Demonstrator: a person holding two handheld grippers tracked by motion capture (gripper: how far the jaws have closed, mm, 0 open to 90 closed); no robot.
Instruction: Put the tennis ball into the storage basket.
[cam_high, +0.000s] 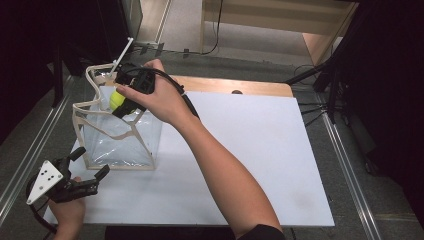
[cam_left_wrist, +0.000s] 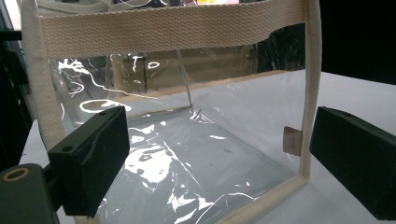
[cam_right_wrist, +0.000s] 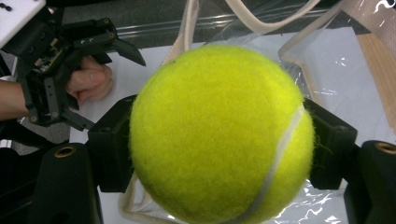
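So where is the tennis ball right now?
High view, upper left: the tennis ball sits between the right gripper's jaws, above the open top of the clear bag.

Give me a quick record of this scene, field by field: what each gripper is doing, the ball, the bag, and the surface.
right gripper: shut on the tennis ball, held over the bag's open top
tennis ball: yellow-green, clamped between both jaws
left gripper: open, holding nothing, at the bag's near side
clear bag: transparent, cream webbing trim and handles, upright, nothing inside
table: white board on wood
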